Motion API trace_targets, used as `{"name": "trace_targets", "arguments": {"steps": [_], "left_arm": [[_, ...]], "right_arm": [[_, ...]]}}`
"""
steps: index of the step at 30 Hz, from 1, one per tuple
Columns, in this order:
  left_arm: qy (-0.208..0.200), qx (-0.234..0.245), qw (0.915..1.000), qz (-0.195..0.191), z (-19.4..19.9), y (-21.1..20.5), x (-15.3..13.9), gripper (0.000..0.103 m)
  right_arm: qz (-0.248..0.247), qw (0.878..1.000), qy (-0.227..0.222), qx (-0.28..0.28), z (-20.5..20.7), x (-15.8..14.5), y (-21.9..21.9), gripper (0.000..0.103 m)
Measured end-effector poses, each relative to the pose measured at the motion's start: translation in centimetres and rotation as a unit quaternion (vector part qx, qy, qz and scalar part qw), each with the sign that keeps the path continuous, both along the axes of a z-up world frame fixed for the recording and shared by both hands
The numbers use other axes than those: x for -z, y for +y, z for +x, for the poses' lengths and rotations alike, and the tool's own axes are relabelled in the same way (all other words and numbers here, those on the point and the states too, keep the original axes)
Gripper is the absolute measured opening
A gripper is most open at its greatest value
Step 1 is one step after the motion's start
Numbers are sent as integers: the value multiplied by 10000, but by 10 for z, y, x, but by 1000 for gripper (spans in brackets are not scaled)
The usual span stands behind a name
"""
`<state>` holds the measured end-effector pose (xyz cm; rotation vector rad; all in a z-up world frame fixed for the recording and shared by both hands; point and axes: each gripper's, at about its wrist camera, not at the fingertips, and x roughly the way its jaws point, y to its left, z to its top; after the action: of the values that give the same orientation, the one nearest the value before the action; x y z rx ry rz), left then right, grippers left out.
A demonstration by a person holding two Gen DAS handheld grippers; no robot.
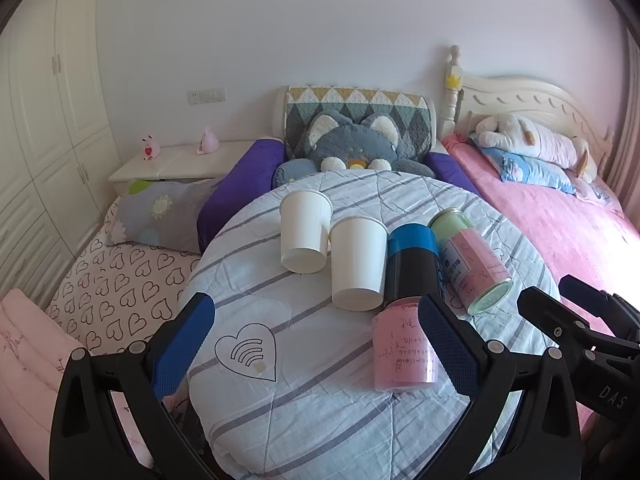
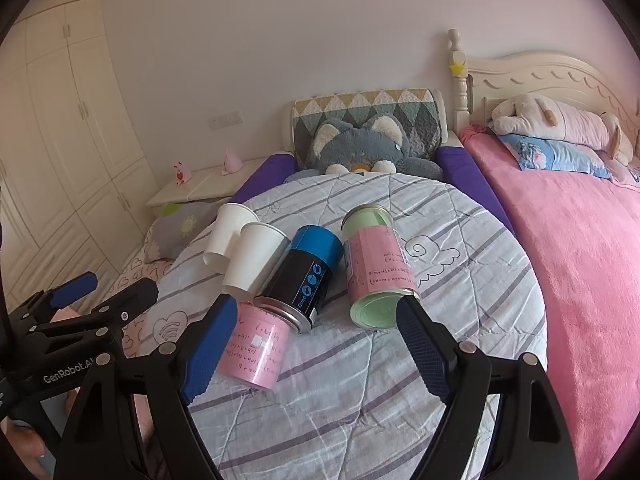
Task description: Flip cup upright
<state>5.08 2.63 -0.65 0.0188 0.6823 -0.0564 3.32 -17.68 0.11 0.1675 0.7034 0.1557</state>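
Two white paper cups (image 1: 305, 236) (image 1: 358, 263) lie on their sides on a round table with a striped cloth (image 1: 304, 400), bases toward me; they also show in the right wrist view (image 2: 224, 236) (image 2: 254, 258). Beside them lie a black and blue can (image 1: 410, 264), a green jar with a pink label (image 1: 472, 264) and a pink cup (image 1: 402, 350). My left gripper (image 1: 316, 344) is open over the near table edge. My right gripper (image 2: 318, 340) is open, with the pink cup (image 2: 256, 346) and green jar (image 2: 376, 268) just ahead of its fingers.
A grey plush cat (image 1: 354, 148) sits behind the table. A pink bed (image 1: 560, 232) lies to the right, a heart-print mattress (image 1: 120, 284) and a white nightstand (image 1: 180, 162) to the left. A wardrobe (image 1: 44, 120) lines the left wall.
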Motion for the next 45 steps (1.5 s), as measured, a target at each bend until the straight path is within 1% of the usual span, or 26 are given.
{"name": "trace_targets", "arguments": {"steps": [13, 29, 45], "left_arm": [[88, 20, 9999, 54, 8, -4, 3, 103], [159, 46, 9997, 160, 10, -9, 6, 103], [205, -26, 9997, 147, 13, -3, 10, 103]], "right_arm": [[1, 9999, 112, 37, 7, 5, -4, 83], [25, 9999, 138, 43, 7, 8, -6, 83], [70, 9998, 195, 48, 6, 12, -7, 83]]}}
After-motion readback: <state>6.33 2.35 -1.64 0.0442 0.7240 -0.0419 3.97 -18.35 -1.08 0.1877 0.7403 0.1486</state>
